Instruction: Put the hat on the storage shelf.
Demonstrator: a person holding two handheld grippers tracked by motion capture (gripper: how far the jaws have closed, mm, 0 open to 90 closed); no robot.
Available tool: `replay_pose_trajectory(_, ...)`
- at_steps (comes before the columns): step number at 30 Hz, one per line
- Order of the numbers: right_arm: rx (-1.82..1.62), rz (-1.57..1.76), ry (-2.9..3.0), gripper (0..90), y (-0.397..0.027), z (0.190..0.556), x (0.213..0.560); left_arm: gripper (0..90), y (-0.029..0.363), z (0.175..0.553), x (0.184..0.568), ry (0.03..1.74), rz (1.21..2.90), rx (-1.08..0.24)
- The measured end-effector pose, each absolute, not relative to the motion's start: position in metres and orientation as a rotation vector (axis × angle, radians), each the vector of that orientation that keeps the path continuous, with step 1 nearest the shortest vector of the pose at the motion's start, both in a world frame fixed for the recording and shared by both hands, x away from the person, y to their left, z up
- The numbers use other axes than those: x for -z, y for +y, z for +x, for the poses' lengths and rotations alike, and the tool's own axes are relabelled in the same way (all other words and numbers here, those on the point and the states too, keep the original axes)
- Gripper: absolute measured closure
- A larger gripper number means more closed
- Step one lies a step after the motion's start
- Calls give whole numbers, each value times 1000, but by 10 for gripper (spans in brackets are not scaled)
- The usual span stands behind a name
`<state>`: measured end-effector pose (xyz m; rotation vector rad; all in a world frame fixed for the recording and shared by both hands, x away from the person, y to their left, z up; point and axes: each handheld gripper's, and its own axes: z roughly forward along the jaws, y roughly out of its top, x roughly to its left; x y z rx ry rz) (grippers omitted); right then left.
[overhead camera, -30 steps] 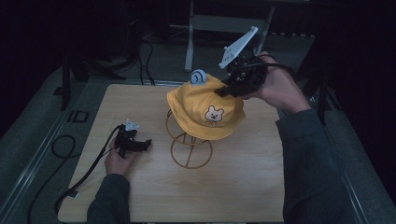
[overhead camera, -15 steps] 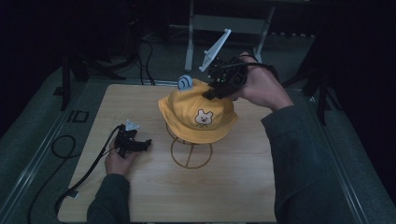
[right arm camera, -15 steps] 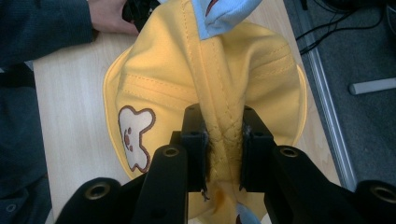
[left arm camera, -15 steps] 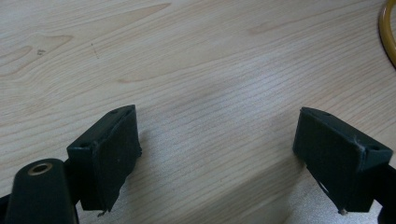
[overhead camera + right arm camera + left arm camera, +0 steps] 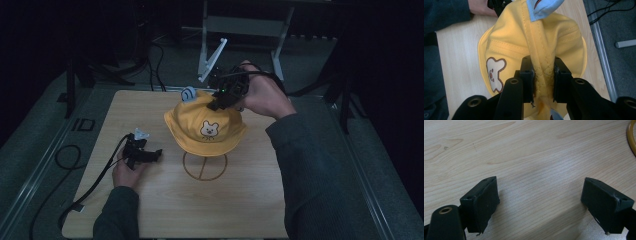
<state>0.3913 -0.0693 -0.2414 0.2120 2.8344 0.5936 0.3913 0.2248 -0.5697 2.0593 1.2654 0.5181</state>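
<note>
Yellow hat (image 5: 206, 127), pinched at its crown seam by the right gripper (image 5: 543, 75), has shifted leftward off the stand (image 5: 205, 166); left gripper (image 5: 540, 202) stays wide open on the table (image 5: 150, 105).

Your left hand (image 5: 126, 171) rests low, and its black two-jaw left gripper (image 5: 145, 154) has jaws wide apart. Your right hand (image 5: 262, 95) holds the black right gripper (image 5: 543, 75), pinching yellow fabric.

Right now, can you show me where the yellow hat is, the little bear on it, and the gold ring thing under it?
yellow hat (image 5: 220, 116), high view, on the crown above the bear.
bear patch (image 5: 494, 74), right gripper view, on the bear's face.
gold wire stand (image 5: 190, 171), high view, on the round base ring's left side.
</note>
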Motion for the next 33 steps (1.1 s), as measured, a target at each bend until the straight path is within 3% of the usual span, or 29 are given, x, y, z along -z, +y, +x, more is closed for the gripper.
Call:
replay_pose_trajectory(13, -594, 206, 2835, 720, -47, 396, 254, 143, 225, 391, 570, 1265, 2056, -522)
replay_pose_trajectory(27, -660, 264, 2790, 554, -63, 395, 250, 143, 225, 391, 570, 1265, 2056, -523)
replay_pose_trajectory(33, -655, 246, 2766, 432, -66, 384, 248, 143, 225, 391, 570, 1265, 2056, -523)
